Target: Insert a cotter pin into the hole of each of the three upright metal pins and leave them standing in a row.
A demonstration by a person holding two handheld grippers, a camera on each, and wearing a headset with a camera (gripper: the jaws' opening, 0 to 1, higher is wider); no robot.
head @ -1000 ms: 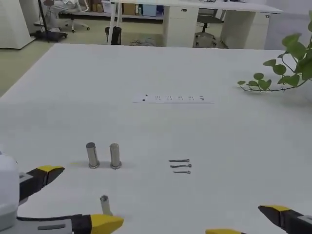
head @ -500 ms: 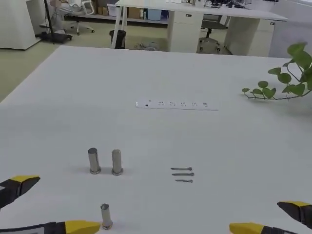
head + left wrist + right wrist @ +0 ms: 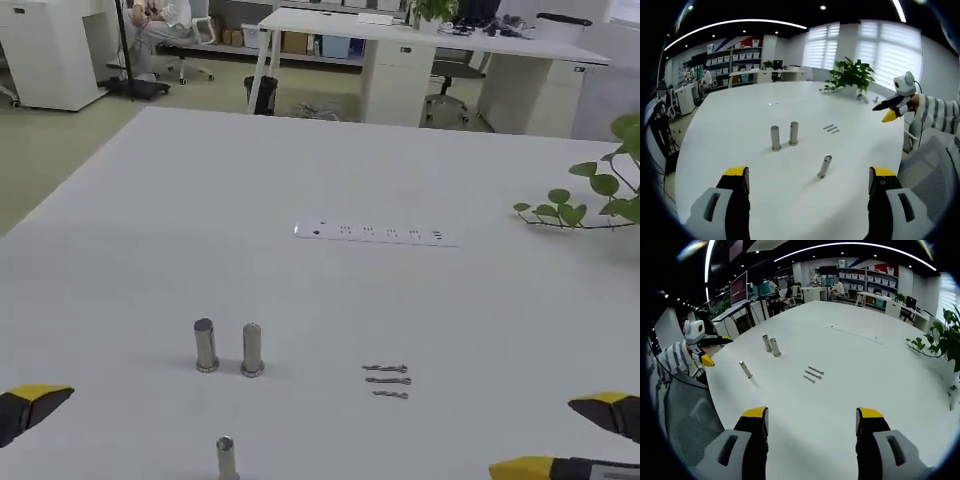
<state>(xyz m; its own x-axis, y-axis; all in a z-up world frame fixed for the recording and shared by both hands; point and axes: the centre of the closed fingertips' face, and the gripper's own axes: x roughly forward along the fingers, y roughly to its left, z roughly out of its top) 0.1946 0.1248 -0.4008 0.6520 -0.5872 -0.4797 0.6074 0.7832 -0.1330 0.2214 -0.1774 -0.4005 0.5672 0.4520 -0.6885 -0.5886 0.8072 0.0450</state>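
1. The head view has tilted up since a second ago. The left gripper [image 3: 808, 175] has dropped back, with one yellow tip now at the left edge. The right gripper [image 3: 813, 415] has slid out to the bottom right corner.
2. The pins and cotter pins keep the same layout on the table [image 3: 470, 310]; only the camera has shifted.
3. Left gripper: jaws spread wide, nothing between them, above the table short of the pins.
4. Right gripper: jaws also wide, empty, well back from the cotter pins.
5. Two metal pins [image 3: 228, 348] stand upright just beside each other, not touching.
6. The third pin [image 3: 226, 458] is apart from the pair, nearer the person, cut by the bottom edge of the head view. It looks upright there.
7. Three cotter pins [image 3: 388, 381] lie side by side, flat on the table, right of the pin pair. None is in a pin.
8. A power strip [image 3: 370, 232] lies further back, and a plant [image 3: 590, 195] is at the right edge.
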